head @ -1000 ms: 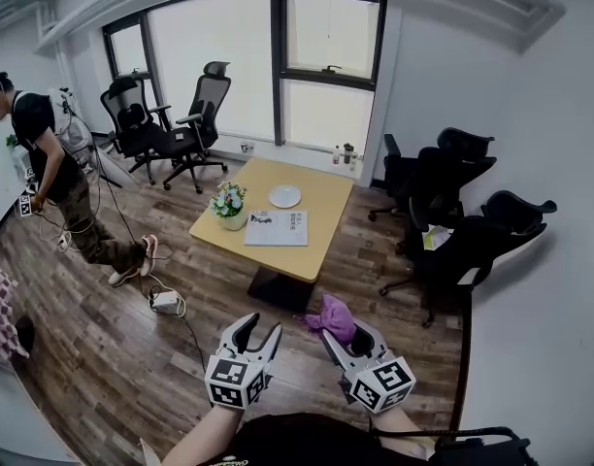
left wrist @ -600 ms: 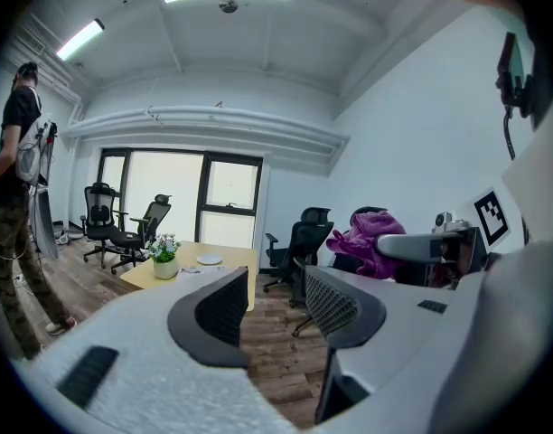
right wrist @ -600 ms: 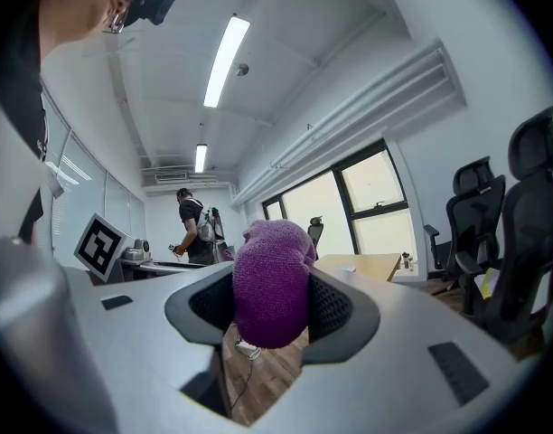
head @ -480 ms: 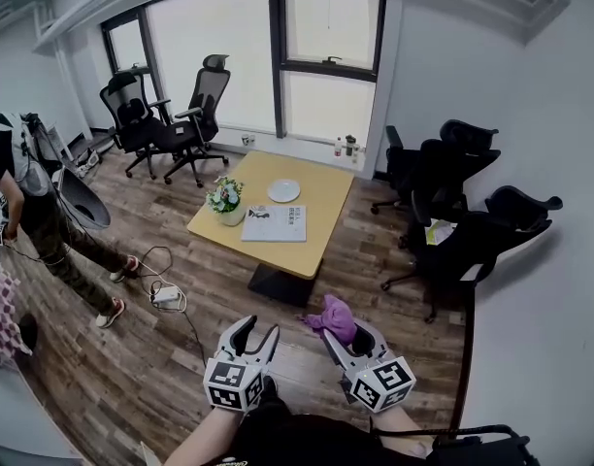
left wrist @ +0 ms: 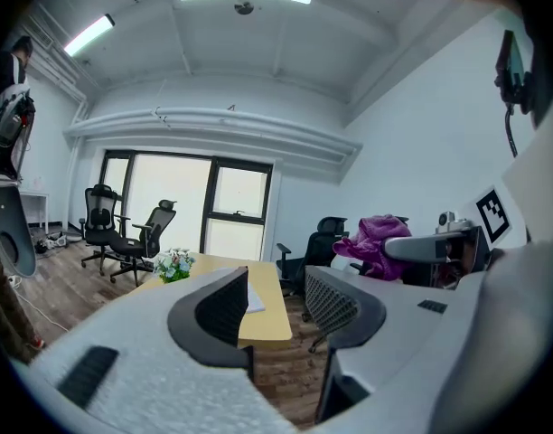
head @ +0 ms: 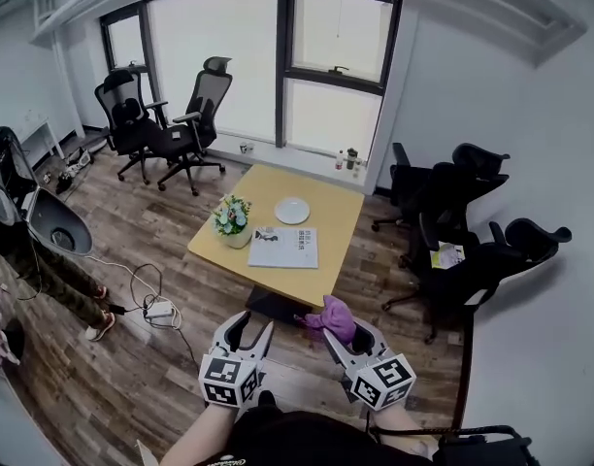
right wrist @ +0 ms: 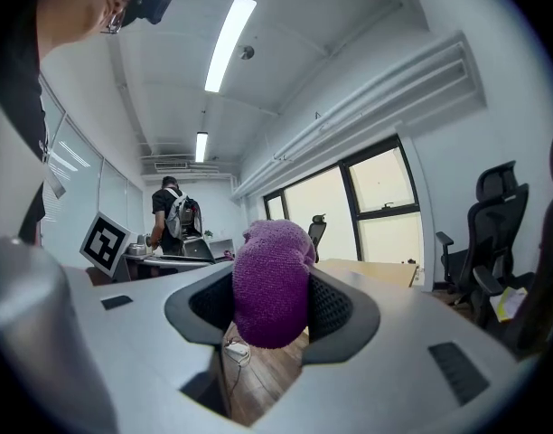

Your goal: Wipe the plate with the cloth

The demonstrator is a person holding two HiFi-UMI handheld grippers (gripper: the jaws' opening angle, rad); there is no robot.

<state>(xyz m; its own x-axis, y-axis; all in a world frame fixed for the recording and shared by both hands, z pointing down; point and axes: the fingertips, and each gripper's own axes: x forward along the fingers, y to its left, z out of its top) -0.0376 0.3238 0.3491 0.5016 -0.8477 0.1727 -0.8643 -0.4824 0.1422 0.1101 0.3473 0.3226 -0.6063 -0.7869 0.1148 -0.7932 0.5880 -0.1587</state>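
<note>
Near edge of scene: right gripper (head: 347, 334) clenched on purple cloth (head: 335, 318); left gripper (head: 252, 324) released, empty. Plate (head: 292, 210) far off on table (head: 338, 216). Risk: bunched cloth slips free during approach.

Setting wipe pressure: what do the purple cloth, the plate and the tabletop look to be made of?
The purple cloth looks like soft terry or microfibre, going by its fuzzy, napped surface. The plate is white and smooth, perhaps glazed ceramic or plastic, but it is too distant to tell. The tabletop looks like matte pale-yellow wood or laminate, evenly coloured.
</note>
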